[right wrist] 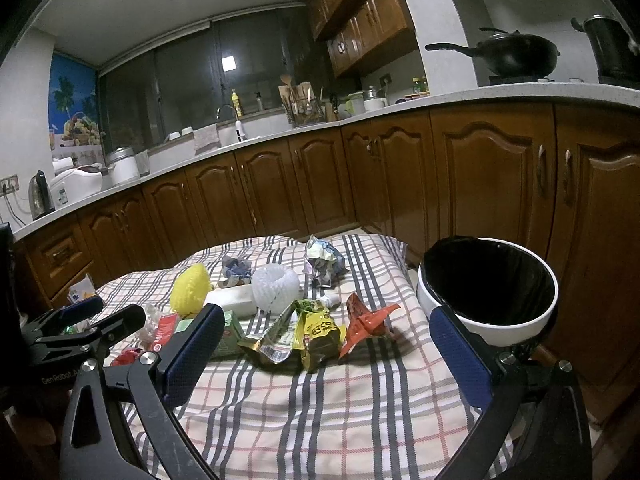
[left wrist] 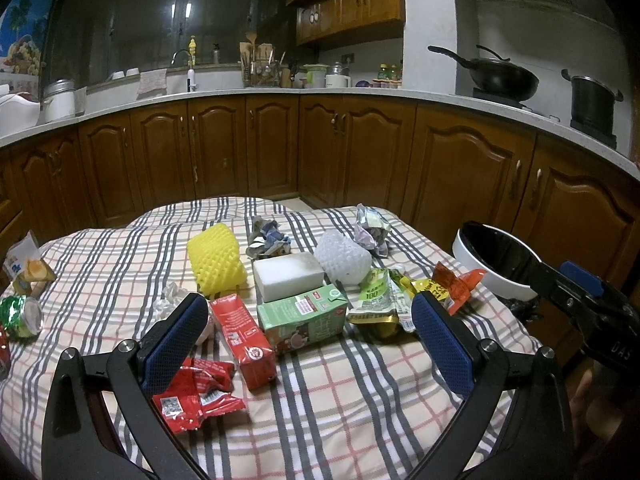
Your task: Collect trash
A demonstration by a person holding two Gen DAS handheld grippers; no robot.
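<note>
Broadly, a table under a checked cloth (left wrist: 328,392) fills the near scene, with a white bin lined in black (right wrist: 486,322) hanging off its right edge and brown kitchen cabinets behind. Trash lies scattered across the middle of the cloth. The left gripper (left wrist: 308,332) hovers over the near part of the pile with its jaws wide apart, holding nothing; the right gripper (right wrist: 326,354) hangs nearer the bin, jaws likewise spread and empty.

Largest of the litter is a green drink carton (left wrist: 306,318), lying flat with its long axis running left to right; beside it a red carton (left wrist: 242,340) lies with its long axis running near to far. Both look light and fairly stiff, probably best pinched across the narrow faces. A white block (left wrist: 288,276) sits just behind them. A yellow foam net (left wrist: 216,264) and a white foam net (left wrist: 344,258) should be soft, springy and nearly weightless. The crumpled red wrapper (left wrist: 196,392) near the left fingers and the orange wrapper (right wrist: 366,324) nearest the bin look thin and slippery, so a raised fold is likely the surest hold.
</note>
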